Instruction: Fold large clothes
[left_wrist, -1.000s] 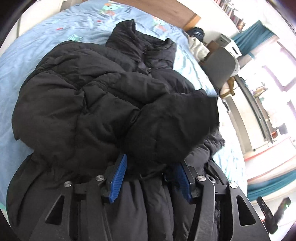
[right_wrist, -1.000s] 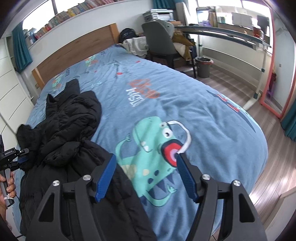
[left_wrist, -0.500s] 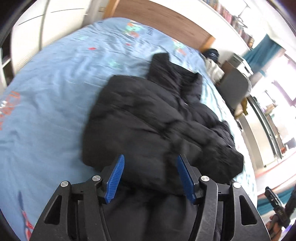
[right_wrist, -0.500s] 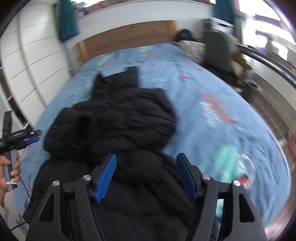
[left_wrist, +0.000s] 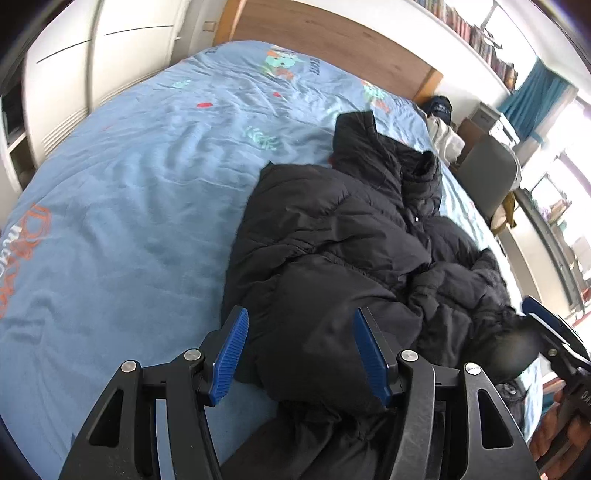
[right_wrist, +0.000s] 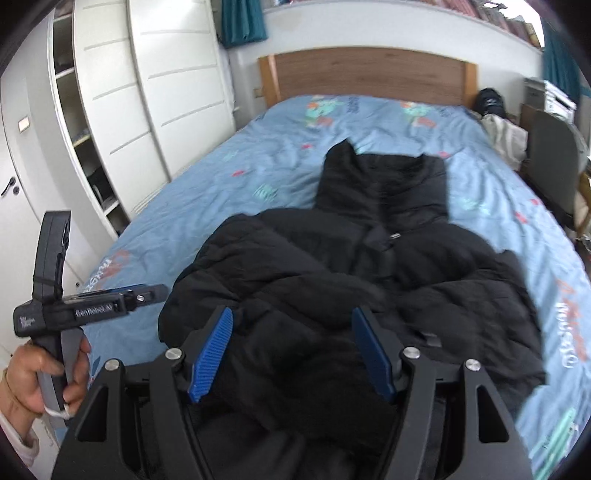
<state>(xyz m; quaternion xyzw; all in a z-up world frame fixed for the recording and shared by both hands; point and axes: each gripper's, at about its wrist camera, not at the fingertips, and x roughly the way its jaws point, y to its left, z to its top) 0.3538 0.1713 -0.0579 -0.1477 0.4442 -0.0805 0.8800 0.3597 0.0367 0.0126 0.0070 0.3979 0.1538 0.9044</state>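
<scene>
Because its sleeves are drawn in across the chest, the black puffer jacket (right_wrist: 354, 280) lies as a narrowed bundle down the middle of the blue dinosaur-print bed cover (right_wrist: 236, 192), collar toward the headboard (right_wrist: 369, 74) at twelve o'clock, probably ready for a lengthwise fold. Both tongs hang over its near hem with jaws apart, holding nothing: left gripper (left_wrist: 301, 354), right gripper (right_wrist: 291, 350). Readable writing: "GenRobot.AI" on the left tool at nine o'clock in the right view
</scene>
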